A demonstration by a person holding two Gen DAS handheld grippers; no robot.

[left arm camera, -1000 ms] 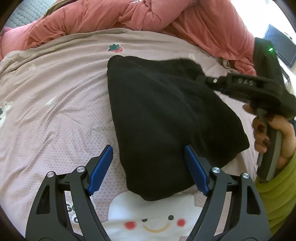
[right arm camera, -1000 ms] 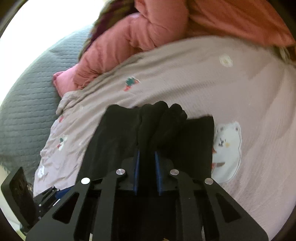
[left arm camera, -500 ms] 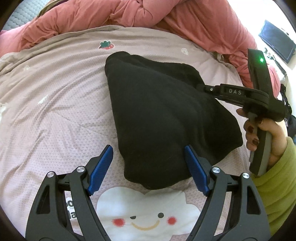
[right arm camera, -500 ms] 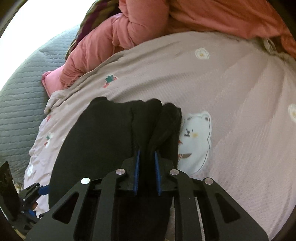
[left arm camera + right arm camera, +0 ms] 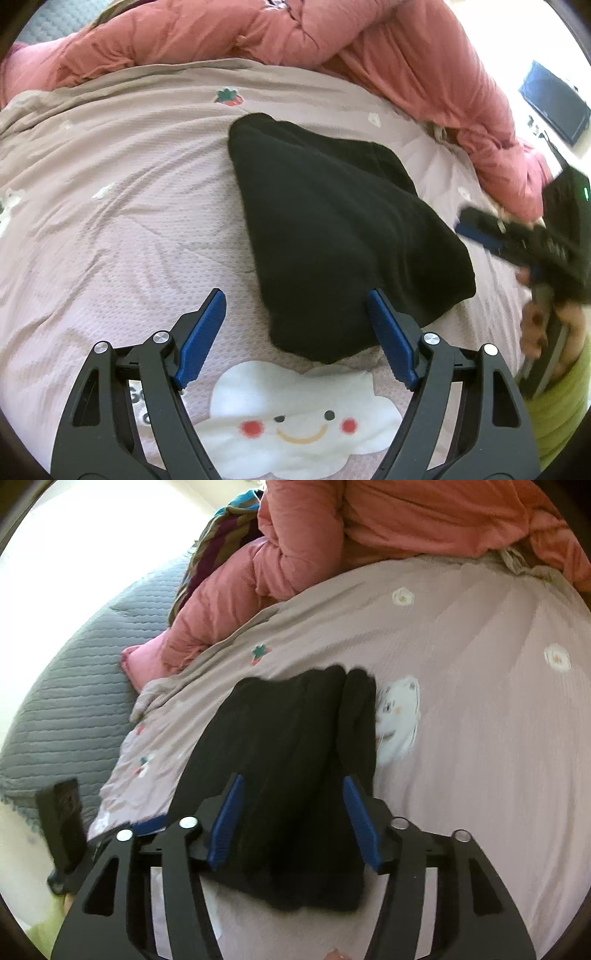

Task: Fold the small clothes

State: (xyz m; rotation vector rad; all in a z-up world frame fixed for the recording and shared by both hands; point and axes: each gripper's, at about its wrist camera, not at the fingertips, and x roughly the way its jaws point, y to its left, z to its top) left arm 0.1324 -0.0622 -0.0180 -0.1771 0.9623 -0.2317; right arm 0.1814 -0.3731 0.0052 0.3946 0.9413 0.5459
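Note:
A black garment (image 5: 340,236) lies folded on the pink printed bedsheet (image 5: 122,221). My left gripper (image 5: 295,295) hovers open at its near edge; the right blue pad overlaps the cloth, the left pad is over bare sheet, and neither presses on anything. My right gripper (image 5: 291,780) has its jaws opening. The black garment (image 5: 288,734) lies between its blue pads, which stand apart from it. In the left wrist view the right gripper (image 5: 480,232) is blurred, just off the garment's right edge, held by a hand (image 5: 543,325) in a green sleeve.
A bunched salmon quilt (image 5: 332,40) lines the far side of the bed. A grey quilted blanket (image 5: 70,686) and a striped cloth (image 5: 218,539) lie beyond the sheet's left end. A dark screen (image 5: 554,99) stands at the right. The left gripper's body (image 5: 62,819) shows at lower left.
The right gripper's jaws have parted and let go of the garment's bunched fold. That gripper has drawn back off the cloth, which now lies flatter. The left gripper stays put.

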